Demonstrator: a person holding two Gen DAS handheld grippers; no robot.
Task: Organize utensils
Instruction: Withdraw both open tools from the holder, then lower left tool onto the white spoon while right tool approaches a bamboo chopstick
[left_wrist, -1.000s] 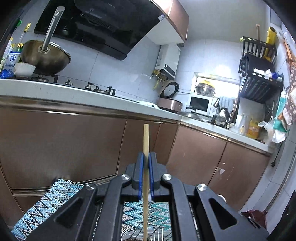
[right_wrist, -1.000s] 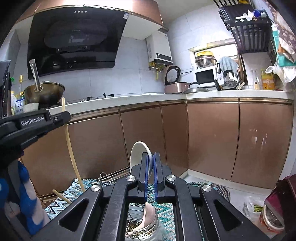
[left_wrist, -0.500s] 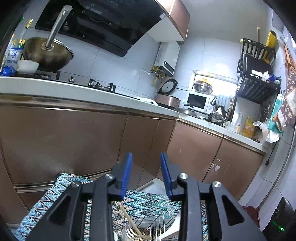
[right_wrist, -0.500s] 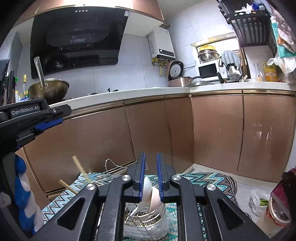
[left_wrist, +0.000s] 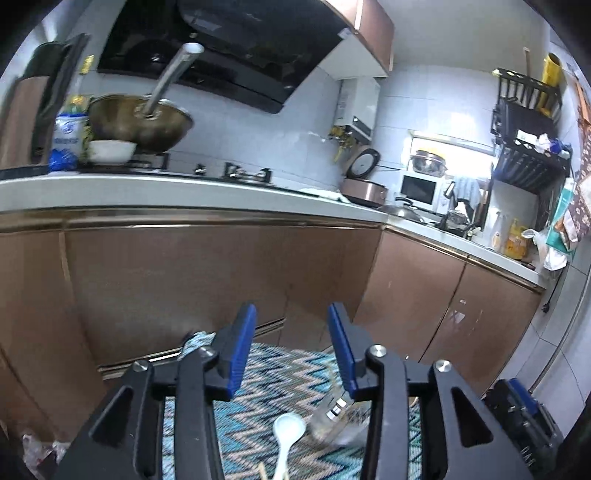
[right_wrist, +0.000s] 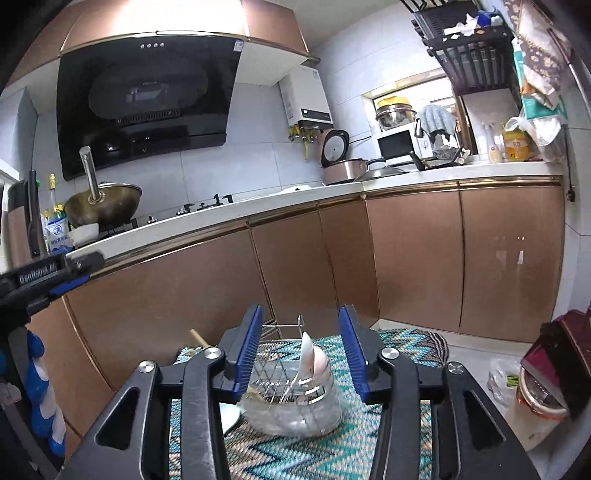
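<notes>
My right gripper (right_wrist: 301, 345) is open and empty above a wire utensil holder (right_wrist: 286, 369) that stands in a clear glass container (right_wrist: 295, 413) on a zigzag mat (right_wrist: 295, 454). White spoons (right_wrist: 308, 356) stand in the holder, and a wooden chopstick end (right_wrist: 197, 338) sticks up at its left. My left gripper (left_wrist: 291, 349) is open and empty above the mat (left_wrist: 258, 424). A white spoon (left_wrist: 286, 439) lies below it, beside a blurred glass object (left_wrist: 336, 424). The left gripper also shows at the left edge of the right wrist view (right_wrist: 55, 280).
Brown cabinet fronts (right_wrist: 406, 258) run behind the mat under a white counter (right_wrist: 258, 206). A wok (right_wrist: 103, 201), a rice cooker (right_wrist: 343, 166) and a microwave (right_wrist: 397, 146) stand on it. A dark red object (right_wrist: 554, 365) stands on the floor at the right.
My left gripper let go of the chopstick, opened wide and swung away. My right gripper let go of the white spoon into the holder and opened wide.
</notes>
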